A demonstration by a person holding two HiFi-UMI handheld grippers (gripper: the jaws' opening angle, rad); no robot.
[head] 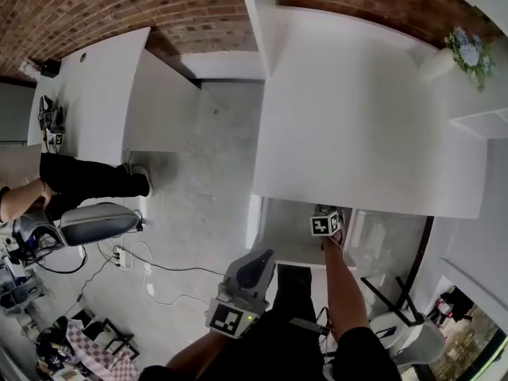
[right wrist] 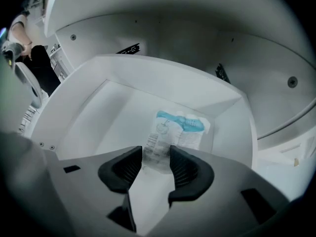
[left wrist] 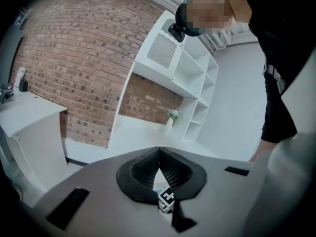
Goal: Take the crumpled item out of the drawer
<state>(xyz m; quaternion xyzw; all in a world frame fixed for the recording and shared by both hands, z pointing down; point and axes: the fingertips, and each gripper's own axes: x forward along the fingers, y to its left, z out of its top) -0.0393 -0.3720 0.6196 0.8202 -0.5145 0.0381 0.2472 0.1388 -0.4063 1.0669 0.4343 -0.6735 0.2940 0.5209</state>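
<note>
Right gripper (right wrist: 156,156) fingers spread above soft, light, crinkly packet (right wrist: 177,132) at 12 o'clock in drawer (right wrist: 123,70), probably best pinched at near edge; left gripper (left wrist: 159,168) fingers pressed together.

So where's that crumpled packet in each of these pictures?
Head view: not made out; only the open drawer shows, below the white table, right of centre.
Left gripper view: not in it.
Right gripper view: the crumpled packet lies just below centre, on the drawer floor, at the tips of the open right gripper.
Shared landmark: the drawer, in head and right gripper views.
</note>
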